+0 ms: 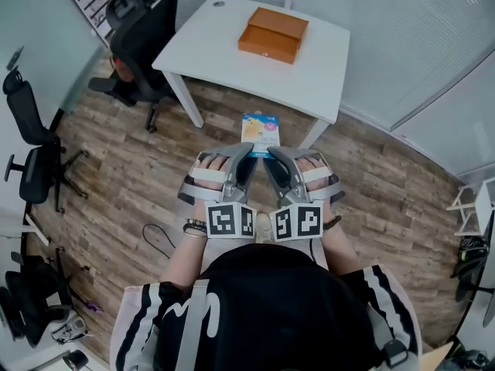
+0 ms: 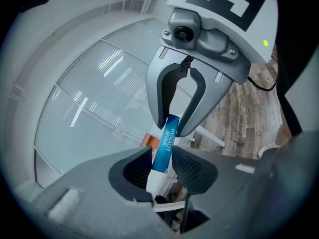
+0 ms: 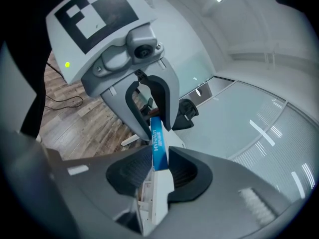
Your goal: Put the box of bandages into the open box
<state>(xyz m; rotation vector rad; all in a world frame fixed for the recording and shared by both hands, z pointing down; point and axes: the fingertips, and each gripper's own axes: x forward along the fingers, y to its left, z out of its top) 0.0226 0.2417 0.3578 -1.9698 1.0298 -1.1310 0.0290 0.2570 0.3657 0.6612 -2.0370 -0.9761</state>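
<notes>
Closest to the body, the left hand point(image 1: 207, 175) and right hand point(image 1: 319, 178) are held side by side at waist height, forearms angled inward so that the tools converge. The left gripper point(image 1: 249, 151) and the right gripper point(image 1: 272, 154) are both clamped on the flat blue-and-white bandage box point(image 1: 261, 132). In each gripper view the thin blue edge of that box point(image 2: 164, 146) point(image 3: 158, 146) is seen pressed between dark ribbed pads, with the opposite tool's jaws closed on it further along.

The box is carried in the air above the wooden plank floor point(image 1: 139, 168), its printed face turned up. Its long axis appears to run away from the person, and only its near end is gripped.

Directly ahead stands the white rectangular table point(image 1: 224, 52), and on its far part rests the orange-brown open box point(image 1: 272, 34), well apart from the carried box. Neither arm is clearly nearer to it. By judgement, a forward and upward reach with both arms is called for, over the table's near edge.
</notes>
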